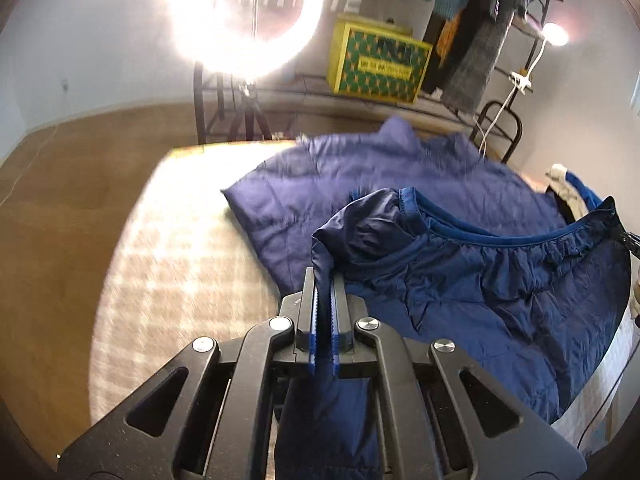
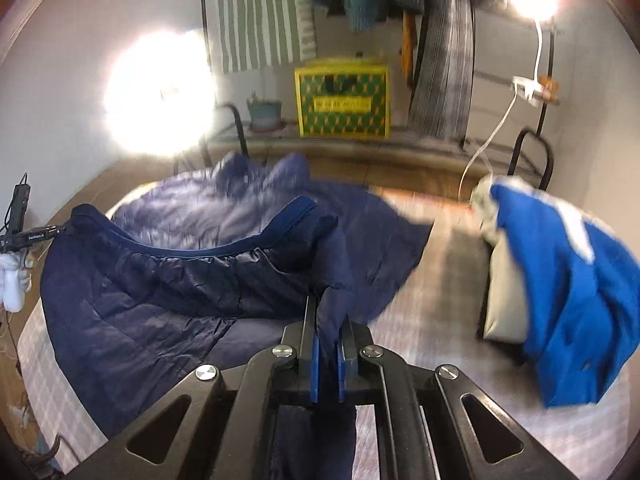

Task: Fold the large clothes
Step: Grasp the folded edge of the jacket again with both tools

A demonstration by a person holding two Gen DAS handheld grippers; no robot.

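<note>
Both tools, left (image 1: 324, 280) and right (image 2: 329, 308), pinch the glossy quilted navy jacket (image 1: 480, 280).

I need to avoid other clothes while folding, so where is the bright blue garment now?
In the right wrist view, the bright blue garment lies at the right on the checked table, over a pale grey folded cloth, apart from the navy quilted jacket.

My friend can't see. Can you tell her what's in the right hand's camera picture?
The right gripper is shut on the hem of a dark blue puffy jacket, lifting it over a table. A bright blue garment lies to the right.
</note>
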